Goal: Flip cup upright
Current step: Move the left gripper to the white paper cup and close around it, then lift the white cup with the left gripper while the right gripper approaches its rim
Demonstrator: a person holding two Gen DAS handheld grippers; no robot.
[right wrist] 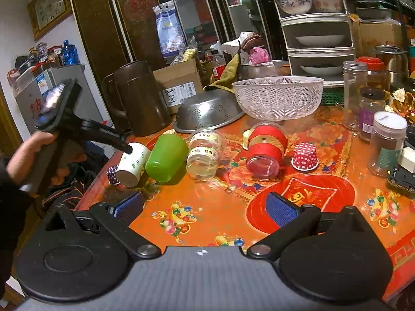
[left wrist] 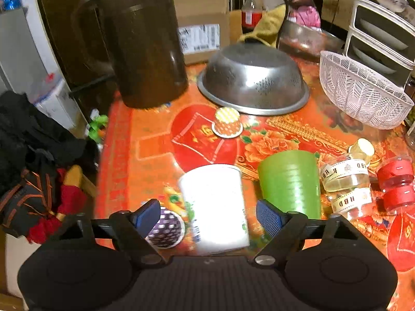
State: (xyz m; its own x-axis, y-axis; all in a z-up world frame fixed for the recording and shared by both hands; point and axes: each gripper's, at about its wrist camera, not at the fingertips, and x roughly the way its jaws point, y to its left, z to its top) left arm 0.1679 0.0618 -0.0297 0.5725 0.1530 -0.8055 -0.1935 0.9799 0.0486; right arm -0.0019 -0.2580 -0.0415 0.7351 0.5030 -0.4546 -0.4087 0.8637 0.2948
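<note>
Jaws of the left gripper (left wrist: pixel 207 216) are seen spread wide, one blue pad on each side of the white paper cup (left wrist: pixel 216 207), and no contact with the cup wall can be made out yet. The cup is found lying on its side near the table's left edge, touching or almost touching the green cup (left wrist: pixel 290 184), which is tipped over just beside it. In the right wrist view the white paper cup's (right wrist: pixel 133 164) base is turned toward the near edge and its mouth is met by the left gripper (right wrist: pixel 127 149), so the approach step is judged to be in hand, with the grasp not yet made. A small purple dotted cup (left wrist: pixel 166 226) is noted right beside the near pad, at the table edge.

The right gripper (right wrist: pixel 205 211) is held back over the near edge of the orange tablecloth (right wrist: pixel 207 207), its jaws also wide and nothing between them.

Next, a closing of the left jaws on the cup wall is called for, gently, since paper is likely to crush, then a lift and a turn so the mouth faces up. Room is tight: the green cup may be nudged.

Farther off, a ribbon jar (left wrist: pixel 345 181), a steel colander (left wrist: pixel 254 83) and a brown jug (left wrist: pixel 145 44) are left untouched.
</note>
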